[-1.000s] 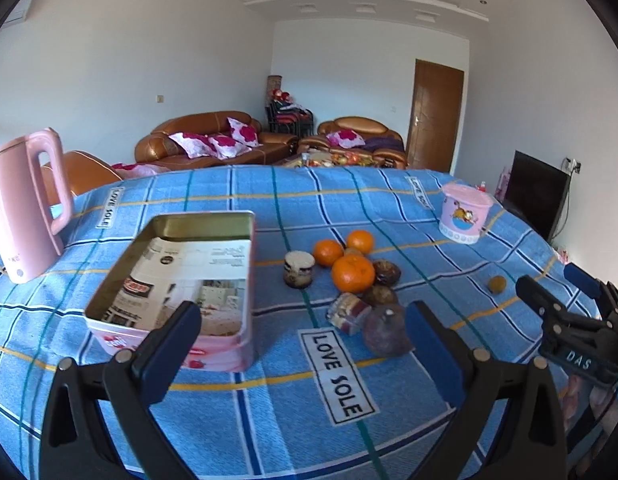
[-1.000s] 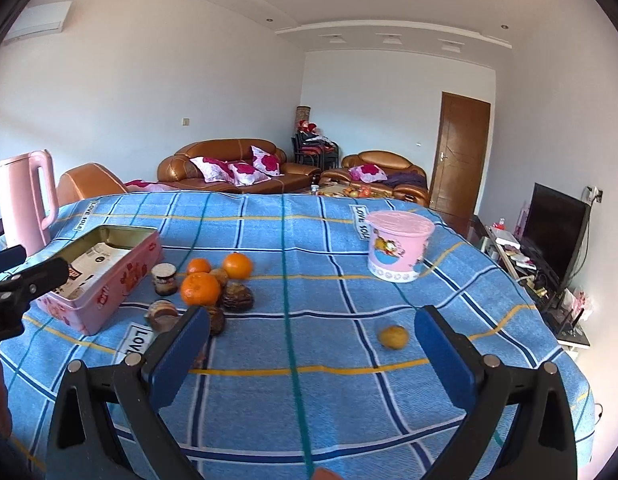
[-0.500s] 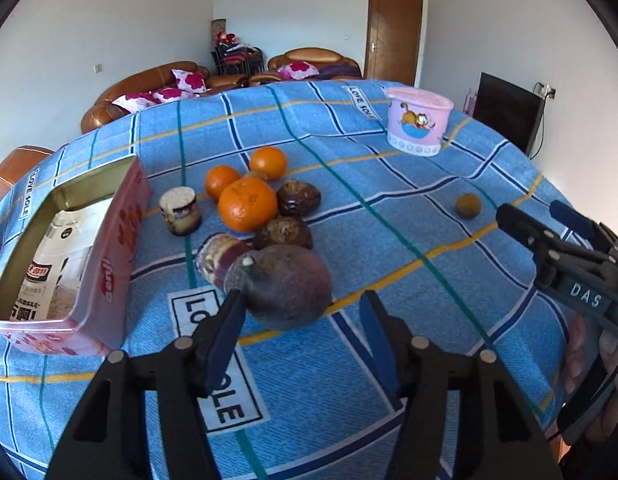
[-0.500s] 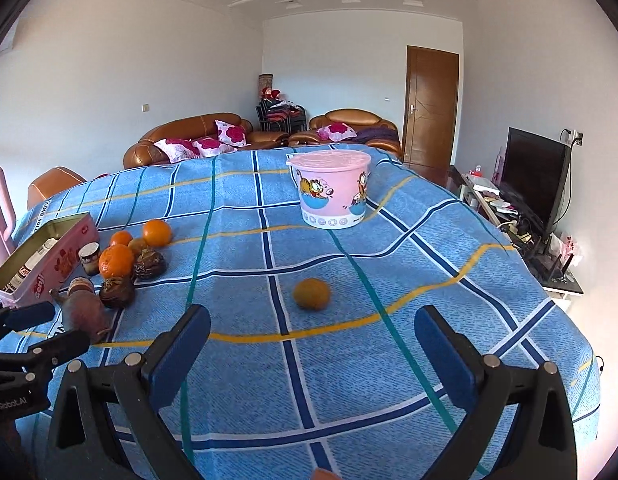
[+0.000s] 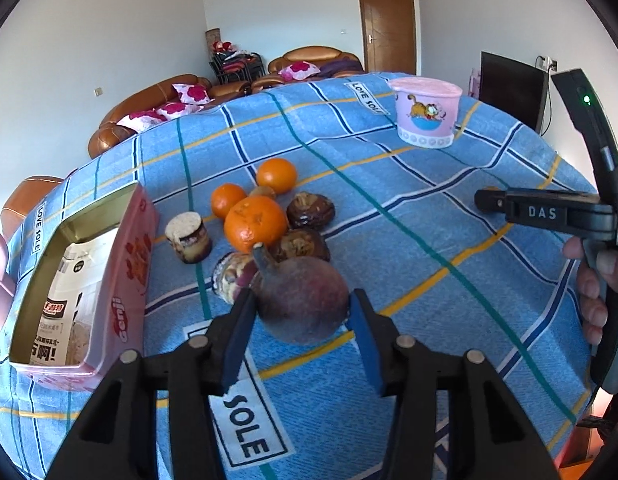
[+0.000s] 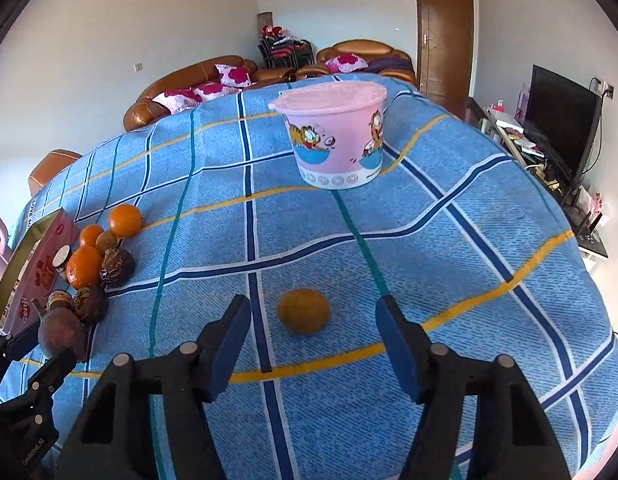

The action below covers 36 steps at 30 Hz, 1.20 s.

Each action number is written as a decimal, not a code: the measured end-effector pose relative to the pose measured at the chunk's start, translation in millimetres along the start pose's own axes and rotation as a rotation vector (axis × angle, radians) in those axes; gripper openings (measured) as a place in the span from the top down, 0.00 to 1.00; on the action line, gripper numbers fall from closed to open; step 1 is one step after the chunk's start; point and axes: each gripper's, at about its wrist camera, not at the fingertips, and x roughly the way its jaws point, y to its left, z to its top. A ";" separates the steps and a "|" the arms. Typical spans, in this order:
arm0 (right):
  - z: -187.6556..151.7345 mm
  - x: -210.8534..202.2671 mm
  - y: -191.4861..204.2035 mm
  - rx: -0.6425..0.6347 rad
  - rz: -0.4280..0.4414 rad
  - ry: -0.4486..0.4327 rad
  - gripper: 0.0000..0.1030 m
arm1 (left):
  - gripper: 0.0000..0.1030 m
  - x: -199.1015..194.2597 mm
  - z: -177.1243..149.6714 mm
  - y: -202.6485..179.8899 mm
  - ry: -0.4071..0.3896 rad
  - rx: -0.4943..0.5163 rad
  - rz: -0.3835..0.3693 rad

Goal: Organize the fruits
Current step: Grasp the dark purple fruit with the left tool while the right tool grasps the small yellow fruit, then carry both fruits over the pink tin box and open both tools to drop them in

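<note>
The left hand-held gripper [image 5: 301,320], its jaws just closing, clamps the round, firm-looking, stemmed purple fruit [image 5: 303,300] across its widest middle at the desk's [image 5: 389,216] six-o'clock edge, likely smooth enough to slip.

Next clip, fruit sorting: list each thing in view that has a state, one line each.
Left tongs: just been closing, pads against the dark purple fruit.
Right tongs: just been closing, open, astride the small yellow fruit without touching.
Pink tin: open, packets inside.
Pink tub: lid on.
Small jar: closed.
</note>
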 end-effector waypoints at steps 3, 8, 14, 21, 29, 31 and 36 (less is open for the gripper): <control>-2.1 6.1 -0.8 0.007 0.021 0.024 0.62 | 0.53 -1.0 0.1 -3.3 -0.007 0.024 0.000; -4.9 -1.5 6.9 -0.023 0.062 -0.003 0.70 | 0.53 -16.1 -1.8 -2.2 -0.081 0.033 -0.036; -6.8 -27.2 29.6 -0.066 0.114 -0.080 0.70 | 0.53 -34.1 1.1 17.0 -0.139 -0.018 -0.024; -4.3 -53.1 78.0 -0.155 0.213 -0.156 0.70 | 0.53 -49.6 4.0 54.9 -0.188 -0.085 0.037; 2.6 -70.6 134.4 -0.243 0.310 -0.197 0.69 | 0.53 -54.7 -0.2 96.7 -0.196 -0.146 0.101; 3.0 -75.7 145.4 -0.261 0.324 -0.209 0.69 | 0.53 -54.2 -1.9 105.6 -0.192 -0.158 0.112; 8.1 -87.1 174.6 -0.310 0.360 -0.234 0.69 | 0.53 -54.2 -6.2 128.2 -0.186 -0.189 0.137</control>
